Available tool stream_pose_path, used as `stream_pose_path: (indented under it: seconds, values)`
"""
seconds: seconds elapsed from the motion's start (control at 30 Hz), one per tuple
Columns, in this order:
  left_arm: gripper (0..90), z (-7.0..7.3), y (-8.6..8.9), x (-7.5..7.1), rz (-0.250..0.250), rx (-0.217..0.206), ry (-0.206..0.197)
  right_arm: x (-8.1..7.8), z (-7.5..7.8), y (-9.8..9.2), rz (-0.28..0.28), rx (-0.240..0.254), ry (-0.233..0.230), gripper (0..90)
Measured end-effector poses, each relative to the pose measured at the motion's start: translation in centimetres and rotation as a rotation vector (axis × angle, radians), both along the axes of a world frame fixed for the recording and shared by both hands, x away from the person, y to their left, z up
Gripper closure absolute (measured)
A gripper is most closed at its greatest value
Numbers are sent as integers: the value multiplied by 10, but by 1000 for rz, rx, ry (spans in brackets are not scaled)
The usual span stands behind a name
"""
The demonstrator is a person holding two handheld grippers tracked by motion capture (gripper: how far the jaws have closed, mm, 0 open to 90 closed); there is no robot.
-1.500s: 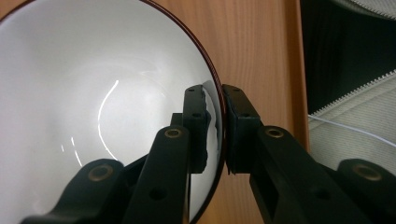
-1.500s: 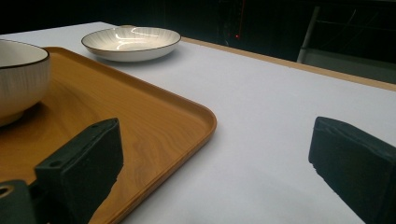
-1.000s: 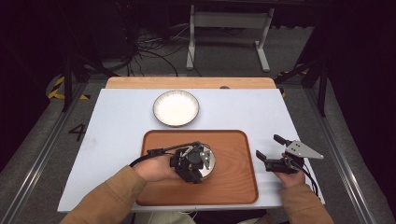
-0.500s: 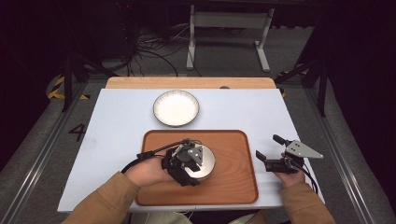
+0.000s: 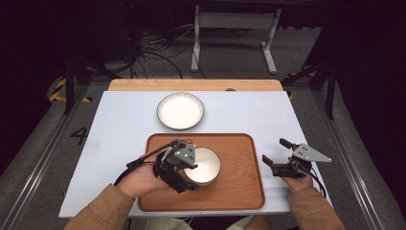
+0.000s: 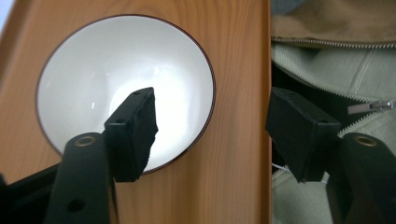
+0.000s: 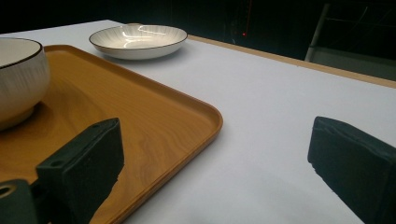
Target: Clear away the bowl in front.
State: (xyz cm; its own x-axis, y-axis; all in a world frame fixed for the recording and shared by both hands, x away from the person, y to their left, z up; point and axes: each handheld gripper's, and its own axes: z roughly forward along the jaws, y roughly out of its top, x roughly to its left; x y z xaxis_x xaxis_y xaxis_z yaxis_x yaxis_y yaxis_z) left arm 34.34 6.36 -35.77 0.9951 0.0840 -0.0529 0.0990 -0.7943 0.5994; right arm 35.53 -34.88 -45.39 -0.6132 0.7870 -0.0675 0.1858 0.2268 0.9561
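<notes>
High view: white worktop (image 5: 119,143) carrying a wooden tray (image 5: 239,177) at the near centre. White bowl (image 5: 205,165) sits on the tray's left half. Left claw (image 5: 184,165) is right over the bowl's left side, the person's left hand (image 5: 141,178) behind it on the tray's left edge. Shallow white plate (image 5: 181,110) sits on the worktop beyond the tray, apart from it. Right claw (image 5: 278,155) is on the worktop just right of the tray, jaws spread wide, nothing between them. Right hand (image 5: 298,181) at the worktop's near right edge. Tan sleeves at both bottom corners.

Left gripper view: looking straight down. Left claw (image 6: 210,135) open wide. One jaw sits over the inside of the bowl (image 6: 93,74), the other is past the tray's edge, over light zipped clothing (image 6: 336,60). Bowl rim and a strip of tray (image 6: 233,93) lie between the jaws. Can't tell whether the inner jaw touches the bowl. Bowl is empty, white inside, dark rim line.

Right gripper view: low, along the worktop (image 7: 289,93). Right claw (image 7: 215,158) open, holding nothing; the tray's rounded corner (image 7: 205,116) and bare worktop lie between the jaws. Bowl (image 7: 18,79) upright on the tray at far left. Plate (image 7: 137,39) farther back on the worktop, off the tray.
</notes>
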Motion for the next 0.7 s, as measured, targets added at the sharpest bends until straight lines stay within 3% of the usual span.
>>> stream_pose_path:
  seconds: [0.1, 0.17, 0.2, 0.43, 0.57, 0.7]
  values:
    - [288, 1, 7, -2, 23, -24, -3, 0, 0, 0, 1, 1, 1, 42]
    - [265, 2, 15, -3, 48, -72, -2, 0, 0, 0, 1, 2, 2, 42]
    - [251, 2, 15, -3, 48, -72, -2, 0, 0, 0, 1, 2, 2, 42]
    - [173, 4, 42, -2, 125, -187, 5, 0, 0, 0, -2, 4, 0, 42]
    - [122, 3, 57, -3, 180, -245, -18, 0, 0, 0, -2, 4, 0, 42]
    - [104, 0, 77, -4, 243, -341, -45, 0, 0, 0, -2, 5, 0, 42]
